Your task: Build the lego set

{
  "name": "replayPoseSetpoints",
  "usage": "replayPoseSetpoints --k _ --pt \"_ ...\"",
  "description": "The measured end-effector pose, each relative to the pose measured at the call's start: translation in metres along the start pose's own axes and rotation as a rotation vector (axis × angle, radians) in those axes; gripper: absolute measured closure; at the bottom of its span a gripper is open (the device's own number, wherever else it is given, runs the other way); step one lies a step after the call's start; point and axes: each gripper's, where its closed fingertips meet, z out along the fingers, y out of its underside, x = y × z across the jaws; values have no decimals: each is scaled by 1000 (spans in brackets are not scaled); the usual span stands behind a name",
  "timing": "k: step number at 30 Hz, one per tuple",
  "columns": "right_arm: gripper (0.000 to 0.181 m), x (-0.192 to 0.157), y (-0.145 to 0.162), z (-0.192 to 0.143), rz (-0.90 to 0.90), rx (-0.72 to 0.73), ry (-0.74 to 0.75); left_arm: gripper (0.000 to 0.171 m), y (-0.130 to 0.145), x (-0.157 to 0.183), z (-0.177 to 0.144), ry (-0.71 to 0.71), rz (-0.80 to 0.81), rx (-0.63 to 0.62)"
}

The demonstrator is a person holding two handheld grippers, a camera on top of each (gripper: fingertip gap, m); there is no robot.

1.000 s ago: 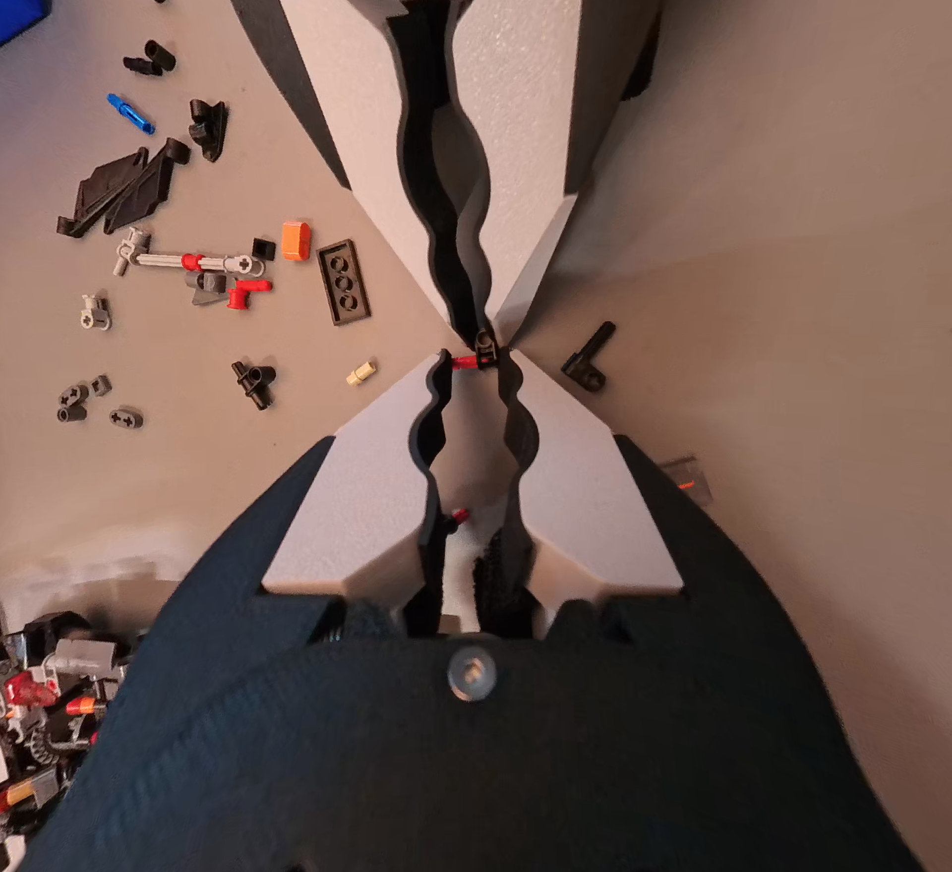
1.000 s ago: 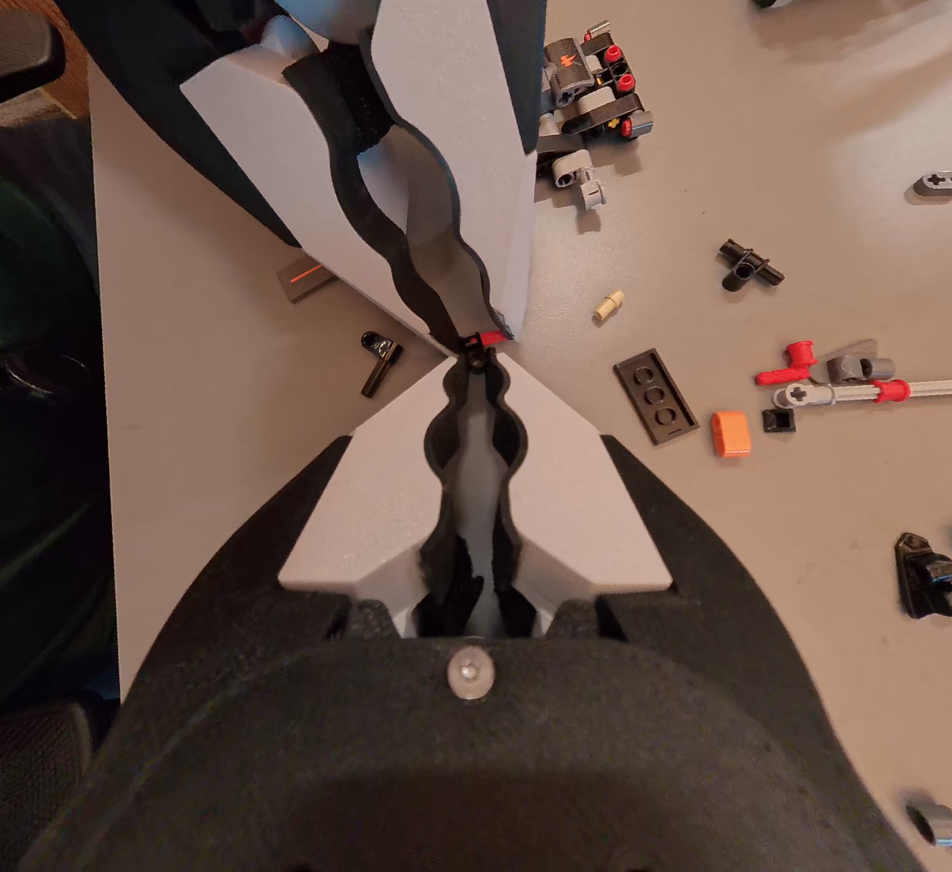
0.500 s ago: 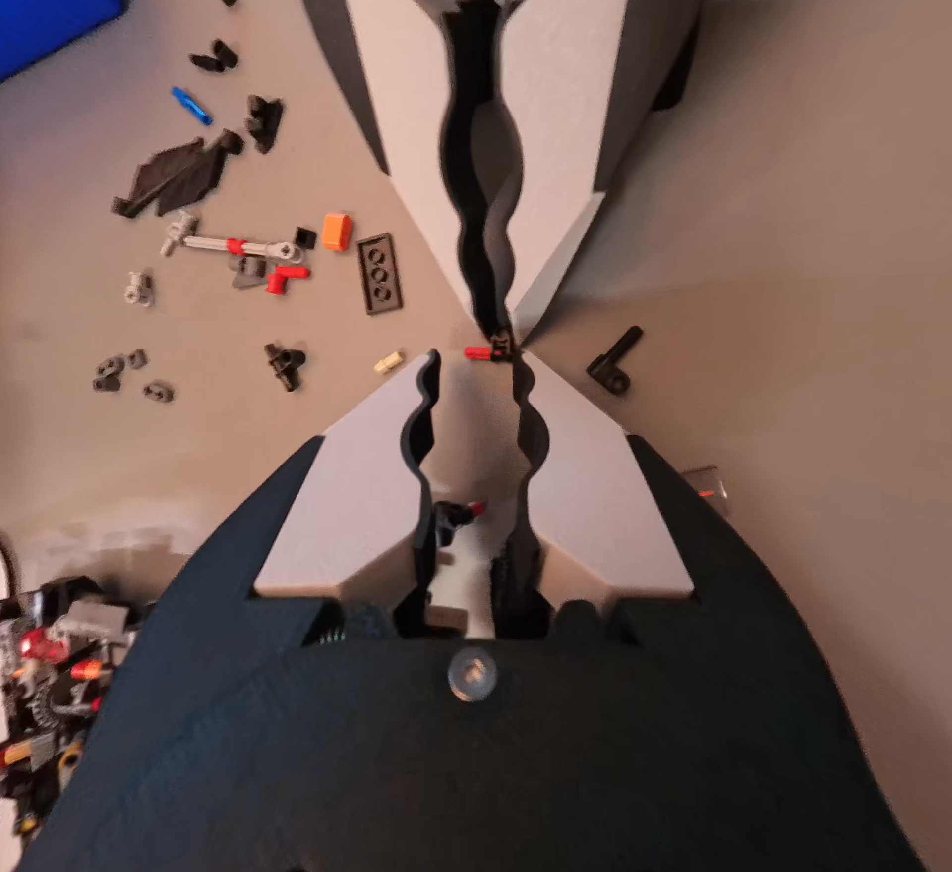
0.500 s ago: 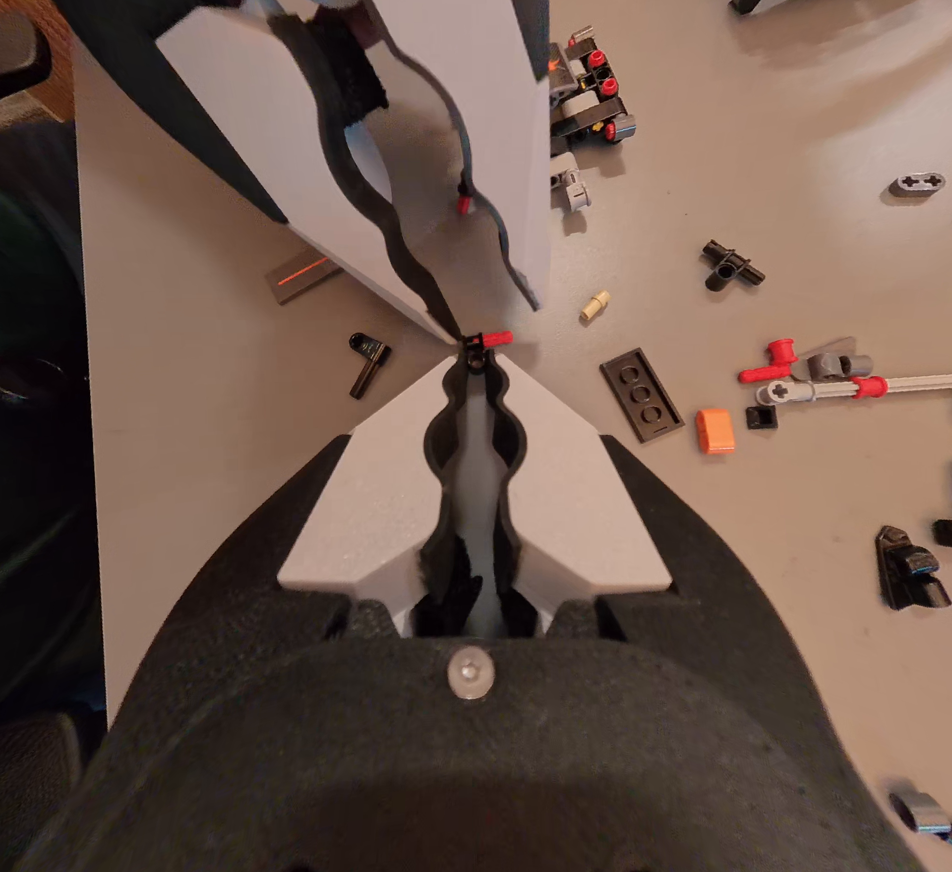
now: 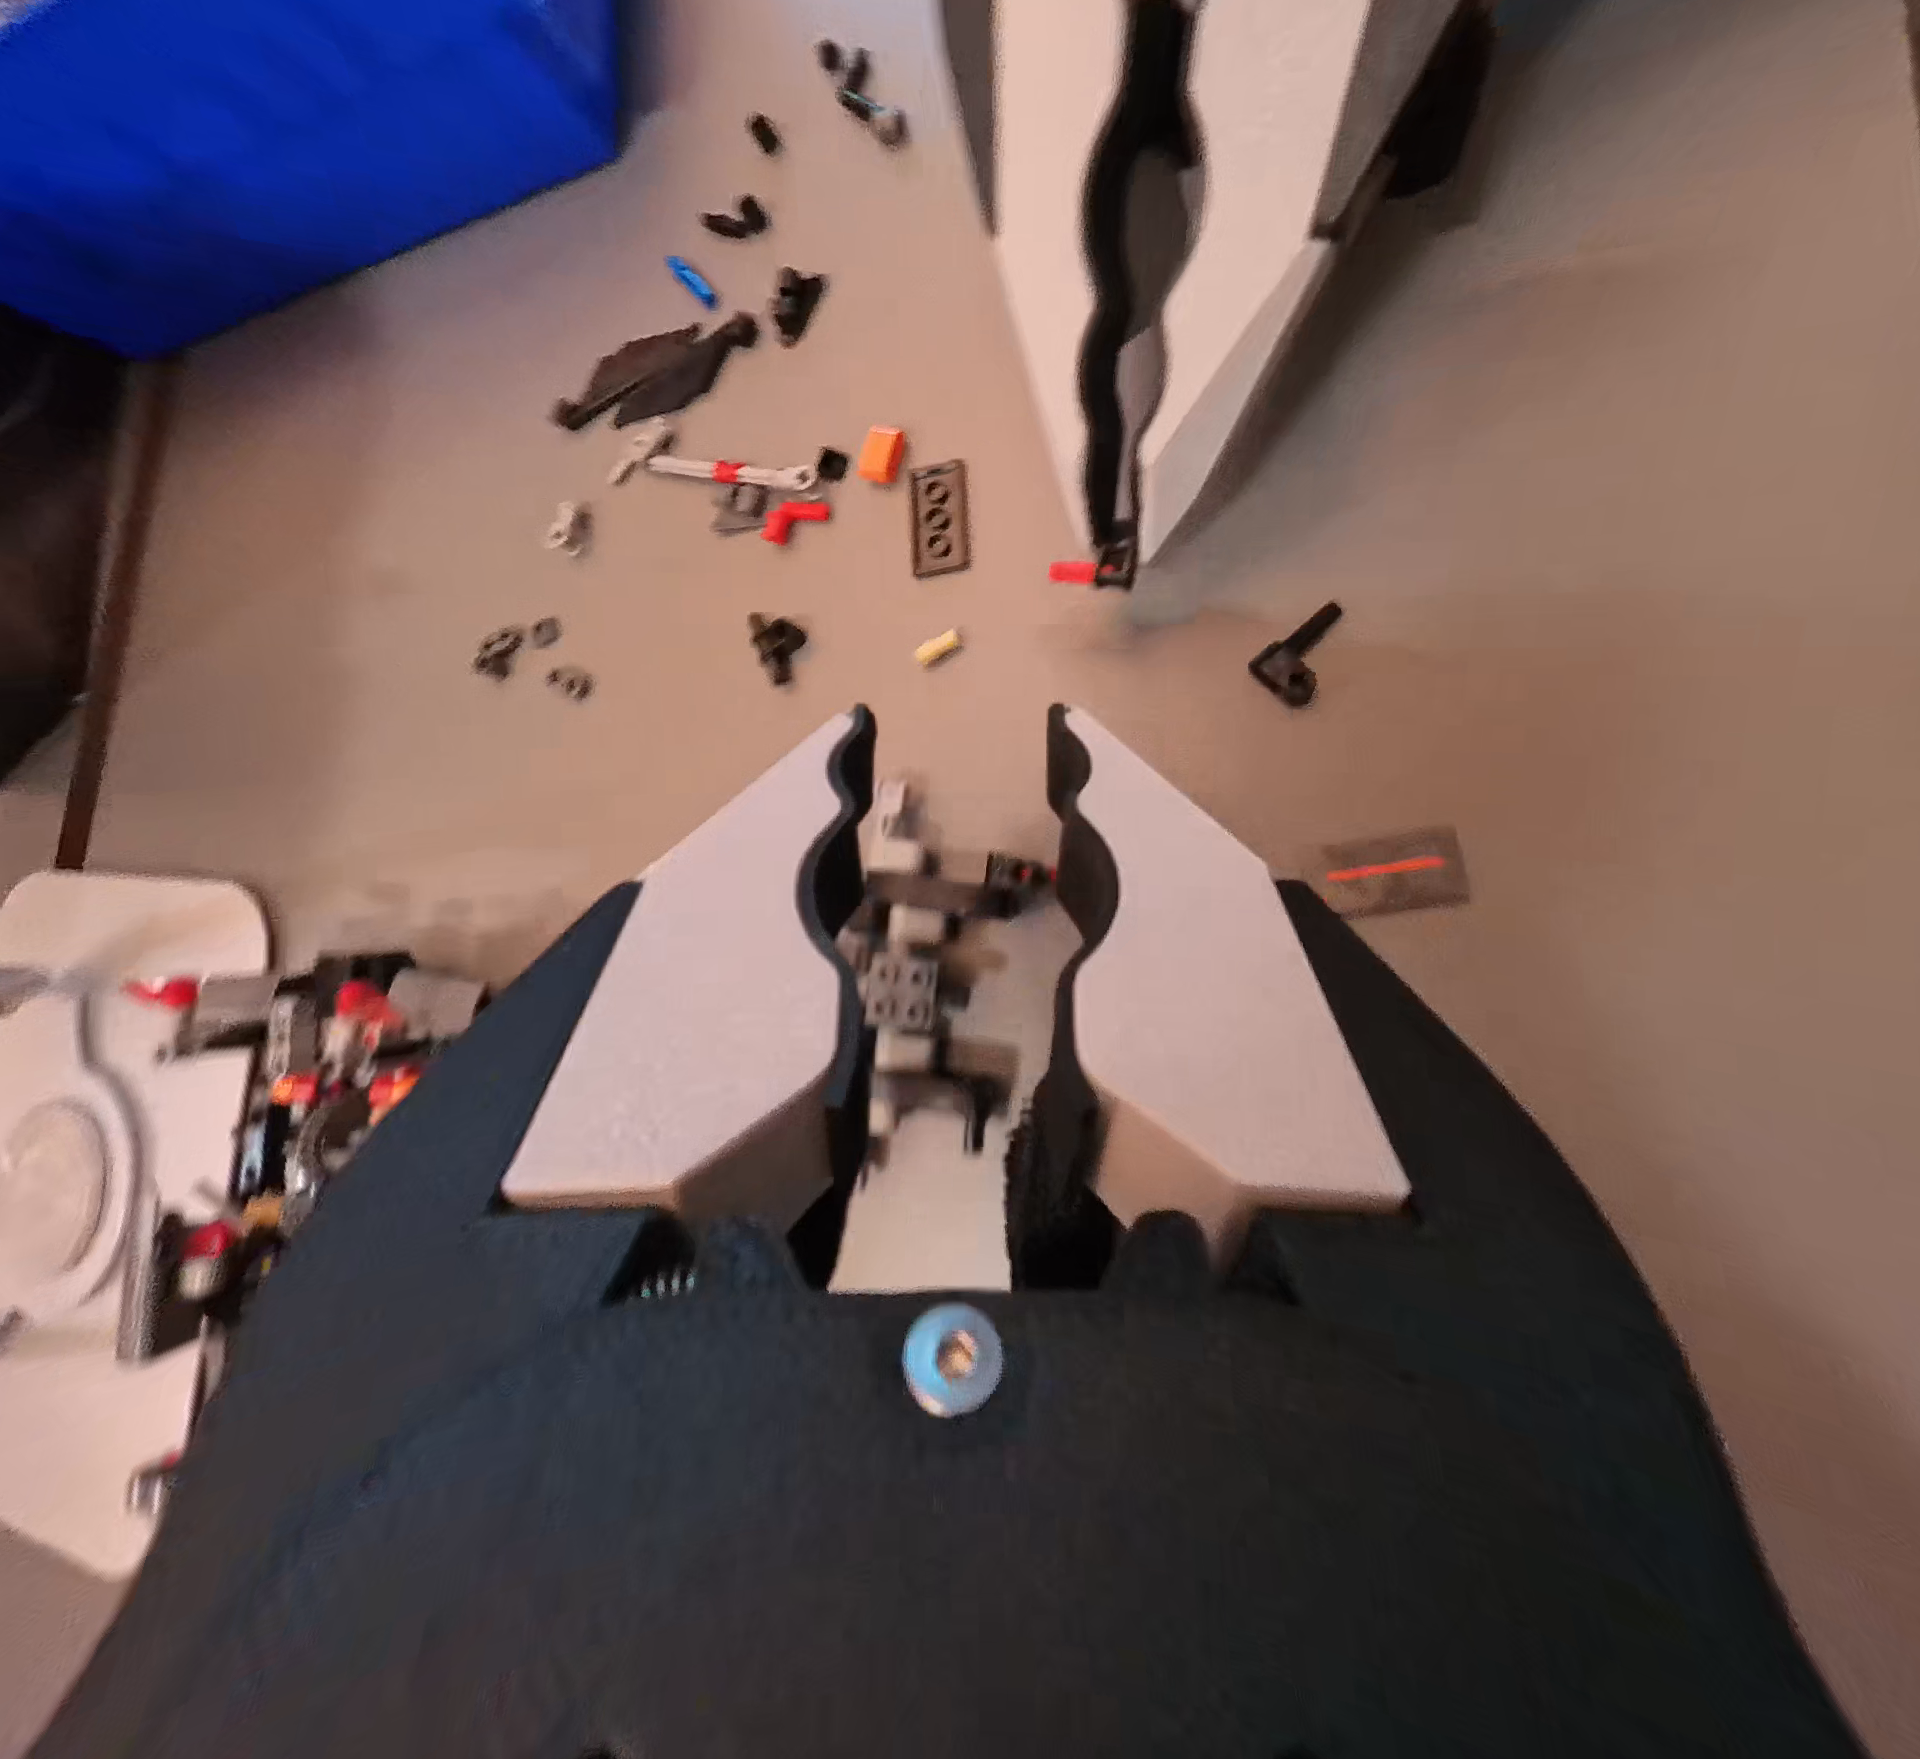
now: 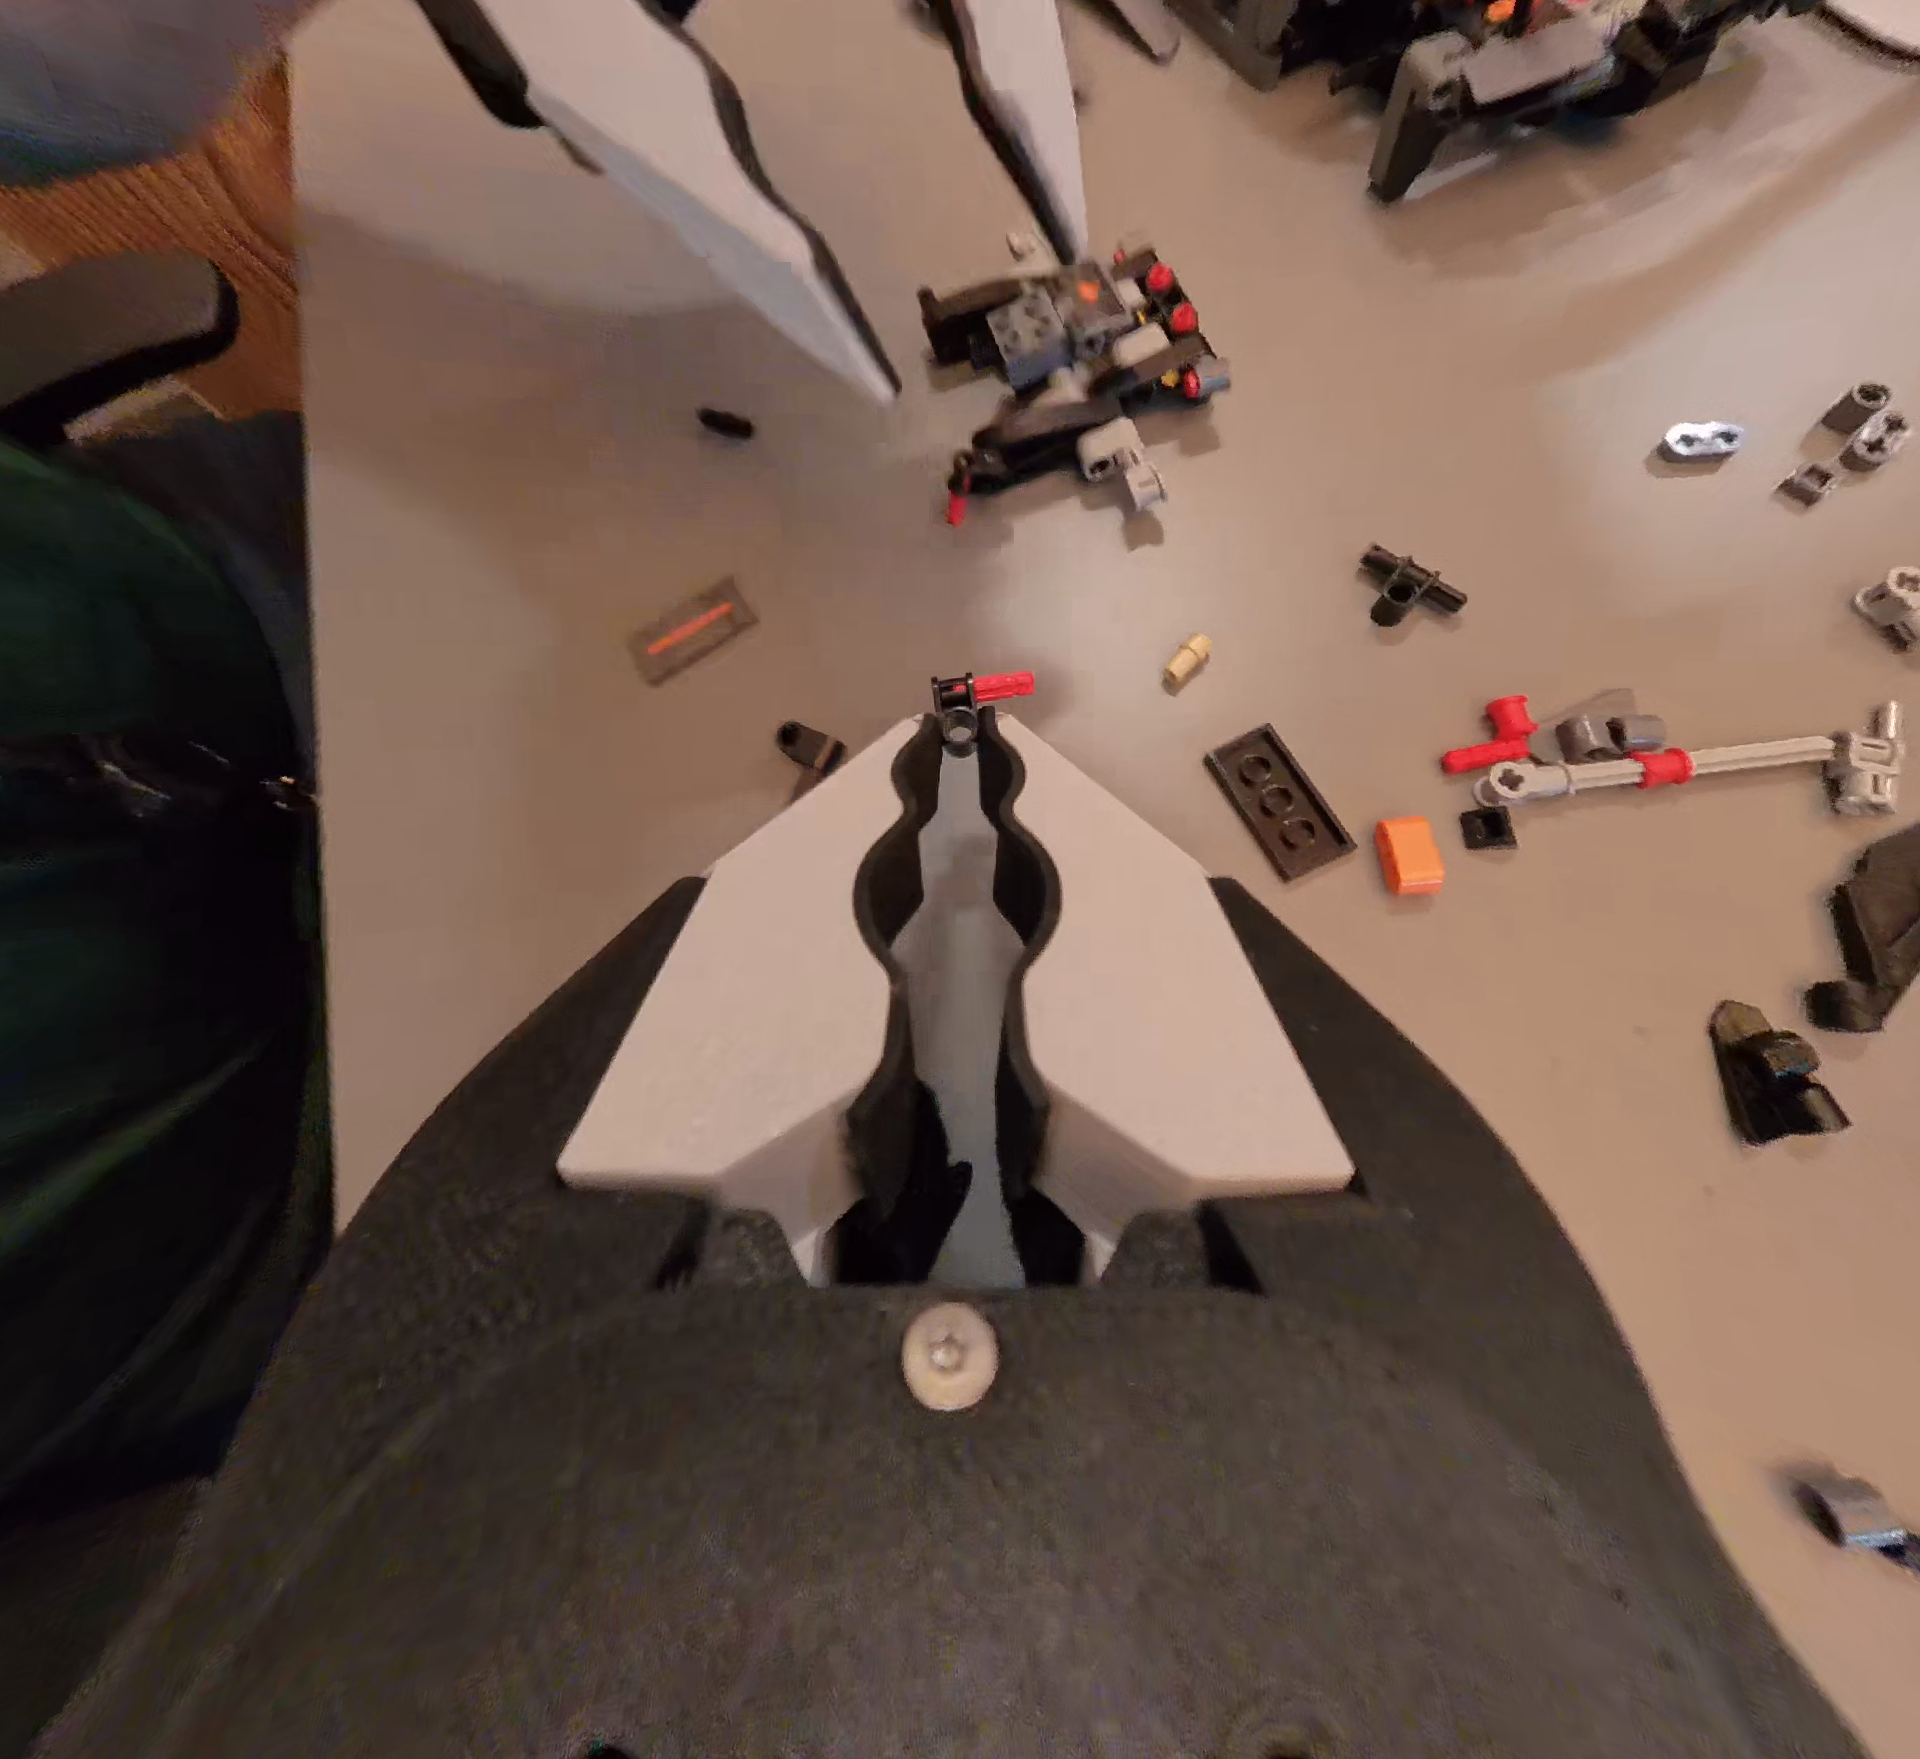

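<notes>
Right hand-held gripper pinches black-and-red pin connector.

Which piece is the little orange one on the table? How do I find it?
Start at the long black plate with three holes lying on the grey table, to the right of the right gripper. The orange piece sits just right of its near end. It is the only orange block; the tiny square beside it is black.

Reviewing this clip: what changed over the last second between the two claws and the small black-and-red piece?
The left claw let go of the red pin's end, opened wide and drew back over the small grey-black subassembly. The right claw stayed shut on the black connector with red pin, now the only claw holding it. Loose parts such as the black plate and orange tile lie unmoved.
</notes>
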Motion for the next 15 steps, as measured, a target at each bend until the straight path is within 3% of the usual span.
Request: replayPoseSetpoints --k 6,11,15 --pt "177 -26 -26 -5 35 82 -46 140 30 -5 -44 -45 -108 36" --pt "176 -42 -42 5 51 99 -42 140 58 1 -51 -64 -130 -4" --pt "176 -56 -57 14 33 120 -14 142 60 19 -48 -1 -123 32"
